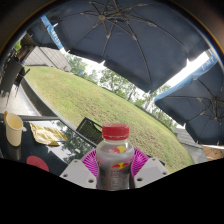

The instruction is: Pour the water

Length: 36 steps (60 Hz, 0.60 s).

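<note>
Outdoors under umbrellas [120, 35], claw [115, 165] grips red-capped bottle [115, 155], label unreadable.

Dark table [60, 150] across lower left of frame, cream cup [13, 128] upright at far left, crumpled yellowish wrapper [45, 133] just right of cup, dark tablet-like slab [88, 130] tilted toward centre, red round object [37, 162] nearest, lower left.

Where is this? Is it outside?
Yes, probably an outdoor patio or garden table. Big dark umbrellas hang overhead, with a green lawn and trees beyond. The gripper holds a bottle between its fingers.
</note>
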Each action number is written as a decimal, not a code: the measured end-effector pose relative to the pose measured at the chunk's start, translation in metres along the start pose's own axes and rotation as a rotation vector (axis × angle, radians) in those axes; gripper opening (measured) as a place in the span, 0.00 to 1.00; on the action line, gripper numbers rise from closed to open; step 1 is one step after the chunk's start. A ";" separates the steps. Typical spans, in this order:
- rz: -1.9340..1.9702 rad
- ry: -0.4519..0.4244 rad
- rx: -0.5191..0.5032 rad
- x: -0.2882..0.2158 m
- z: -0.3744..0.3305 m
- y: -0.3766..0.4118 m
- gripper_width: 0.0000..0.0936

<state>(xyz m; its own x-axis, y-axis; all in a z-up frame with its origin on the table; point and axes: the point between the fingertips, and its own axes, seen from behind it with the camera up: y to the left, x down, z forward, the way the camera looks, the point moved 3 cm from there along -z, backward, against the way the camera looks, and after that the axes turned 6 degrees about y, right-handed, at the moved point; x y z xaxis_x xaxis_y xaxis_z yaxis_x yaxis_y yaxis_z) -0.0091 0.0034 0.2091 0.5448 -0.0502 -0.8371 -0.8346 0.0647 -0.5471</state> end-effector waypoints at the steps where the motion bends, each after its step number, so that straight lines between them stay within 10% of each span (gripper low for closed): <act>1: -0.050 -0.018 0.007 -0.015 -0.002 0.009 0.39; 12: -0.732 -0.166 0.027 -0.098 0.011 0.151 0.39; 36: -1.730 -0.339 0.179 -0.075 0.041 0.253 0.39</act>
<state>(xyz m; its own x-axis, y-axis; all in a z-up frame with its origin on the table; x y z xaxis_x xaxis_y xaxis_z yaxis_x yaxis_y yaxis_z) -0.2573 0.0641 0.1332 0.7211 0.0153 0.6927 0.6650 0.2652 -0.6981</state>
